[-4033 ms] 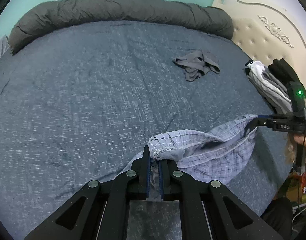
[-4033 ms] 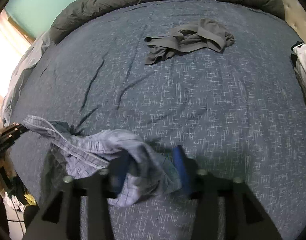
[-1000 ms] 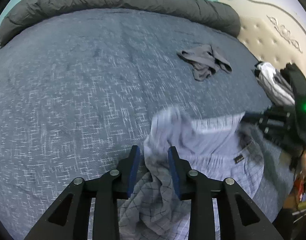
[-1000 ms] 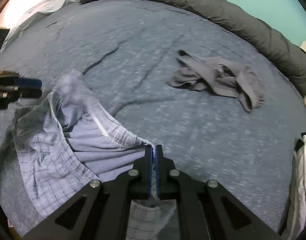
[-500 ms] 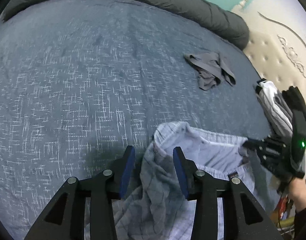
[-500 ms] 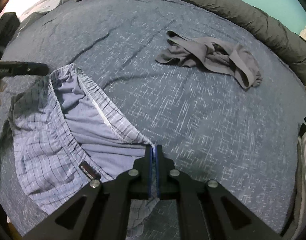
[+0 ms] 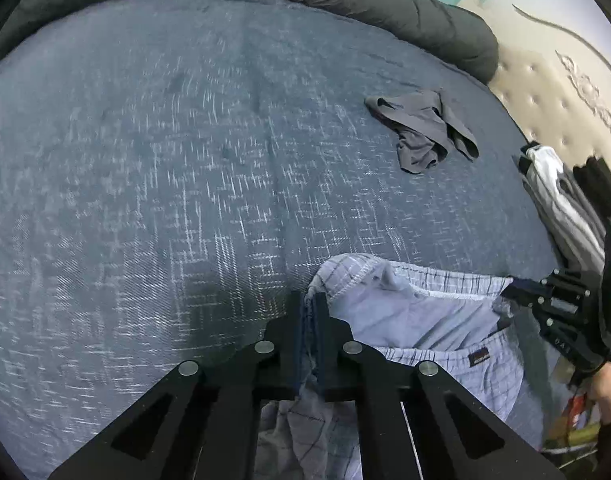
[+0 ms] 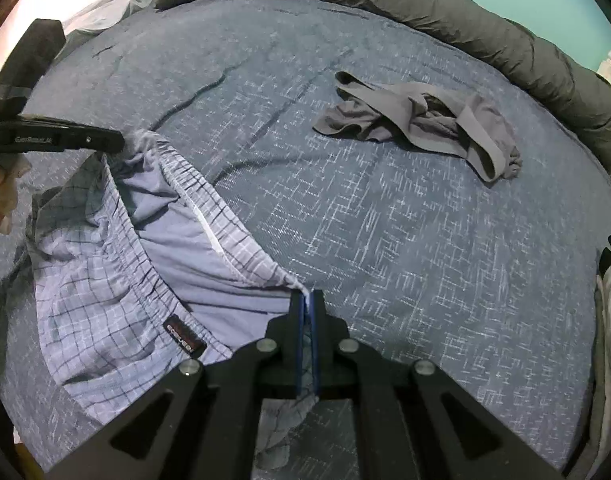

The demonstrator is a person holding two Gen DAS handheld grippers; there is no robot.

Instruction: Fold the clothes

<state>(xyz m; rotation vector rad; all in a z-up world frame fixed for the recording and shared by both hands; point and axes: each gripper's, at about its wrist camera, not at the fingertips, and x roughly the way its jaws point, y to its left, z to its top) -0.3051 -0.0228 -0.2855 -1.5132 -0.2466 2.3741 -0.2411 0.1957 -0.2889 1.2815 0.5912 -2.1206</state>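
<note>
Light blue plaid boxer shorts [image 7: 417,320] [image 8: 117,280] lie spread on the near edge of the bed, waistband open toward the bed's middle. My left gripper [image 7: 310,300] is shut on one end of the waistband; it also shows in the right wrist view [image 8: 117,142]. My right gripper [image 8: 306,296] is shut on the other end of the waistband; it shows in the left wrist view [image 7: 509,290]. The waistband is stretched between them.
A crumpled grey garment [image 7: 425,128] [image 8: 421,120] lies farther up the blue bedspread [image 7: 185,160]. A rolled dark duvet [image 8: 425,12] runs along the far edge. A stack of folded clothes [image 7: 561,200] sits by the cream headboard [image 7: 565,60].
My left gripper has closed on the waistband's left end; half a second ago its jaws were open around the cloth. The shorts now lie flatter, with the waistband pulled straighter.
</note>
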